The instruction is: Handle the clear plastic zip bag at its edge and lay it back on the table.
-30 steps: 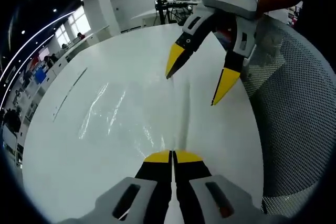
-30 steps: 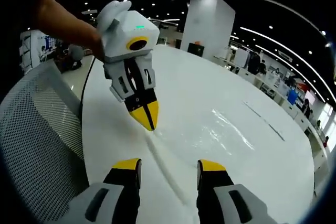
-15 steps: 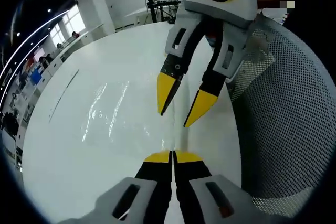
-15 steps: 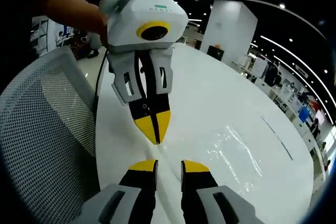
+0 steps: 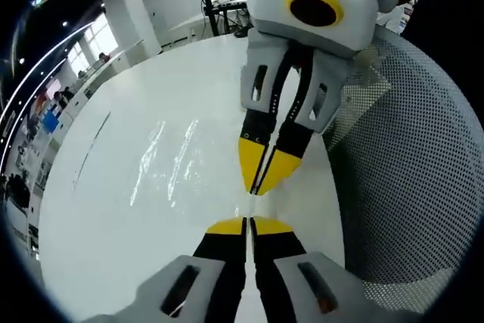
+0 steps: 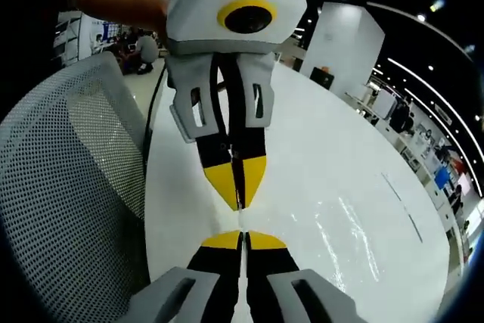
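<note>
With both grippers pinched on the clear plastic zip bag [image 5: 178, 164] at its near edge, the handling step looks under way.
Left gripper [image 5: 247, 225] and right gripper [image 6: 243, 238], tip to tip, have jaws closed on that edge; the bag lies on the white table [image 5: 113, 225], the mesh chair [image 6: 68, 187] crowds one side, so laying it back probably calls for releasing toward the open tabletop.

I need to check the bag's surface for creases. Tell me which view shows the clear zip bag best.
The left gripper view: the clear zip bag spreads across the white table, its glossy wrinkles catching light. The right gripper view shows the bag too, more at the side, with fewer glints.
</note>
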`<move>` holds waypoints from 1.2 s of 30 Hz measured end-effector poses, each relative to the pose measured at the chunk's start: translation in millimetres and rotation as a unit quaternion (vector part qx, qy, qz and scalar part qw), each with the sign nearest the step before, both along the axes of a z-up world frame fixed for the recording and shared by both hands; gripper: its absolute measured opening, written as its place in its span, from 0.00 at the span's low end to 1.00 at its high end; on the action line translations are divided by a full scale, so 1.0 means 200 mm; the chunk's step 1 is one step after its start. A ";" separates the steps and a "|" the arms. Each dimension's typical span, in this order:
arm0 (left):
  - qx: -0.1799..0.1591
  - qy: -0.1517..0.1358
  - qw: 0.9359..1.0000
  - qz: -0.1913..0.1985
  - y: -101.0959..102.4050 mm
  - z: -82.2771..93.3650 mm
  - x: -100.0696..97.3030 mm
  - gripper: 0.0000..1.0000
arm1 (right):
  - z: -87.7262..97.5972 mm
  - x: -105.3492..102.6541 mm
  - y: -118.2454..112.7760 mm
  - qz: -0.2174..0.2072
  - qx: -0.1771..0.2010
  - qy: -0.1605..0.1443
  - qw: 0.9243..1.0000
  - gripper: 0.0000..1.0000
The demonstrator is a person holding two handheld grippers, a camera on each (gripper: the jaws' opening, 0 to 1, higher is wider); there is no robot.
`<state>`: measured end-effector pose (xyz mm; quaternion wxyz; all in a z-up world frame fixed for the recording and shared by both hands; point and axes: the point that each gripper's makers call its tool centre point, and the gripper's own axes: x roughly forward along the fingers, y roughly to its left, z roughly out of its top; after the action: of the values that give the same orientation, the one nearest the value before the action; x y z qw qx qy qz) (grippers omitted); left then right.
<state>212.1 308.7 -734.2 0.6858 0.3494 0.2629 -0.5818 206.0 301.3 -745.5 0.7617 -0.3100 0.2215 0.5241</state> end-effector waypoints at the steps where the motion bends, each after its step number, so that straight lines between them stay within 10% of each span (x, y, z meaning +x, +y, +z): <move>1: -0.001 -0.002 1.000 -0.003 0.00 0.00 0.00 0.00 | 0.00 0.00 0.00 0.001 0.001 0.000 1.000 0.00; 14: 0.013 -0.017 0.996 -0.083 -0.02 -0.03 -0.02 0.00 | 0.01 -0.02 0.00 0.010 0.001 -0.001 1.000 0.00; 36: 0.026 -0.021 0.994 -0.101 -0.06 -0.02 -0.04 0.00 | 0.00 -0.02 0.01 0.012 -0.008 -0.008 1.000 0.05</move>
<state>204.4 296.7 -738.2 0.6196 0.4040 0.2275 -0.6333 201.8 303.5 -745.1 0.7544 -0.3229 0.2163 0.5290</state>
